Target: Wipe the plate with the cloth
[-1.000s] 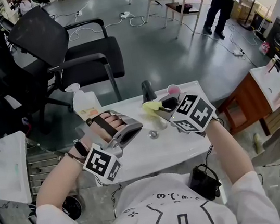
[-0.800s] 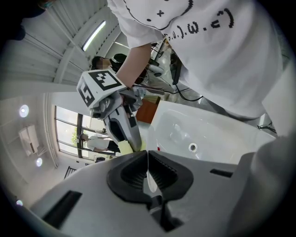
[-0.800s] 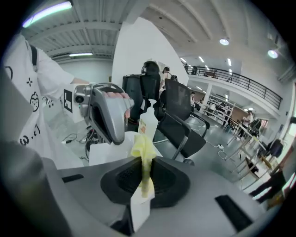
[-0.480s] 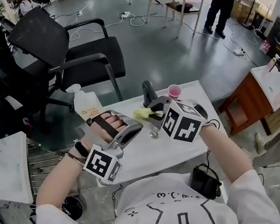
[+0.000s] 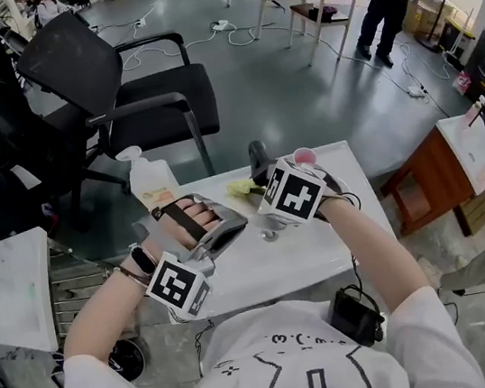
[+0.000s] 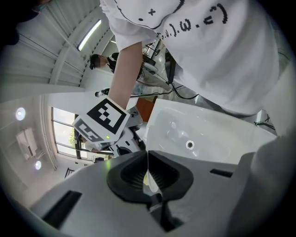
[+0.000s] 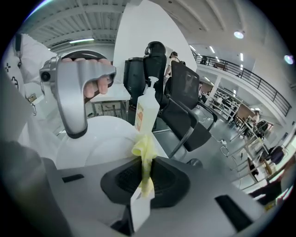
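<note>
In the right gripper view a white plate (image 7: 99, 143) lies just beyond the jaws, tilted. My left gripper (image 5: 231, 222) holds it, and its grey handle (image 7: 74, 99) shows at the plate's far edge. In the left gripper view that gripper (image 6: 149, 178) is shut on the plate's thin white rim (image 6: 151, 181). My right gripper (image 5: 257, 192) is shut on a yellow cloth (image 7: 144, 155). The bunched cloth (image 5: 242, 187) sticks out past the jaws, right over the plate's near edge. In the head view the plate is hard to tell from the white table (image 5: 281, 265).
A spray bottle (image 5: 150, 181) stands at the table's back left, with a black object (image 5: 257, 156) and a pink cup (image 5: 304, 155) at the back. A small metal ring (image 5: 267, 232) lies mid-table. A black chair (image 5: 139, 91) stands behind, a brown side table (image 5: 427, 179) to the right.
My right gripper has moved left and down with the cloth, rolling as it went, and now sits close beside the left gripper. The left gripper has stayed put.
</note>
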{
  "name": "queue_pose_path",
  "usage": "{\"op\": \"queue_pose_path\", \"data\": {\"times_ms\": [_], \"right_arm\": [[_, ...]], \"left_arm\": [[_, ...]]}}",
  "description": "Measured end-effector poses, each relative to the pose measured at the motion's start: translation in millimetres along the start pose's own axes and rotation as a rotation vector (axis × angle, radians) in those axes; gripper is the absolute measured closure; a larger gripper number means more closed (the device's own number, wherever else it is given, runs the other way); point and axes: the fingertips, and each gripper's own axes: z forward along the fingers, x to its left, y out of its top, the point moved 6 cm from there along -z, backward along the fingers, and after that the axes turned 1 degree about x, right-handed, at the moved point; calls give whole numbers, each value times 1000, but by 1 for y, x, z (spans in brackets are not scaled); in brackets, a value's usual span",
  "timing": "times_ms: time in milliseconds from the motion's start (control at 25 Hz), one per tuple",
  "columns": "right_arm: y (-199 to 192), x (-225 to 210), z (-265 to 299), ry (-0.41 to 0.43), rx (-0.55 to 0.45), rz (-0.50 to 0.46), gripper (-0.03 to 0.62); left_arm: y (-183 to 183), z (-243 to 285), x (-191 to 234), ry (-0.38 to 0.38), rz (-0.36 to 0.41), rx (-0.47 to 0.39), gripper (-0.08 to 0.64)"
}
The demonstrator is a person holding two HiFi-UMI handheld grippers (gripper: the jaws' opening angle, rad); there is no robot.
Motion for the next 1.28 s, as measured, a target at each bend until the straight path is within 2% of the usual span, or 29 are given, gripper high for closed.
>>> {"op": "queue_pose_path", "data": {"times_ms": [240,480,680,840,1280], "right_arm": [[9,-8,-16,54,-58,58,541],[39,5,-52,238,-187,63,541],[49,18,-54,343,-140,33,541],[48,20,-44,343,-112,21,541],[52,8,-11,292,-107,88,541]], "left_arm": [[-2,2,-3,-5,-17,3,546],[-1,2,-2,-4,-11,2,546],[1,2,0,5,6,3,546],[5,4,-2,-3,21,10,546],[12,0,-3,-3,12,16,546]]}}
